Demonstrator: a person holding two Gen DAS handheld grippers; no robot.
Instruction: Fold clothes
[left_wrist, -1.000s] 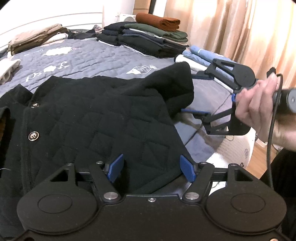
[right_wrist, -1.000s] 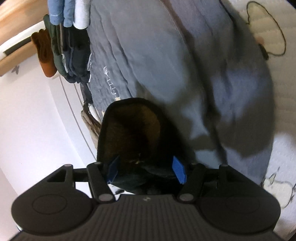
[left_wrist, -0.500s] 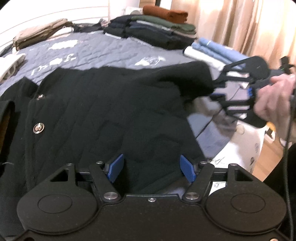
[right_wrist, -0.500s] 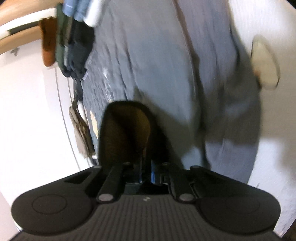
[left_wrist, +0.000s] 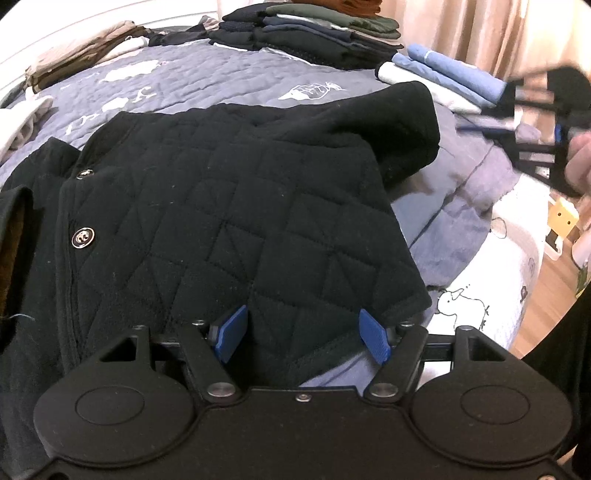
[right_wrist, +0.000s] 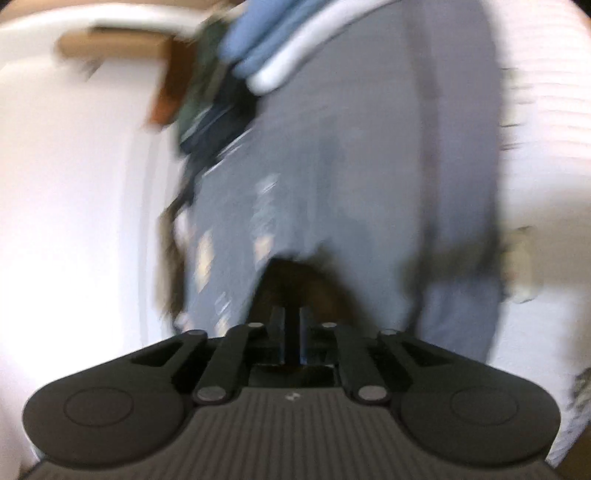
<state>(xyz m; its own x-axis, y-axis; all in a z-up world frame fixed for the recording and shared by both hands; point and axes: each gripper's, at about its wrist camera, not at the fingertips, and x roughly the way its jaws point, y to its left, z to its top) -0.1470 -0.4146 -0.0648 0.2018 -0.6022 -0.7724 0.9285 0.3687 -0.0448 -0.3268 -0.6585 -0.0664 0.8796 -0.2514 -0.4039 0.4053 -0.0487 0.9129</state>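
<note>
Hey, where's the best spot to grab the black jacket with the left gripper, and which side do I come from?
Probably the bottom hem of the jacket, coming in from the near edge of the bed. That edge lies flat and free on the bedspread, thin enough to slip a finger under, and the open left gripper straddles it.

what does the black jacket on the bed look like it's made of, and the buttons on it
The black jacket: soft quilted fabric, matte, probably padded knit or fleece, judging by the stitched diamond pattern and faint lint. Its buttons: glossy, with pale shiny rims that suggest metal, though plated plastic is possible.
</note>
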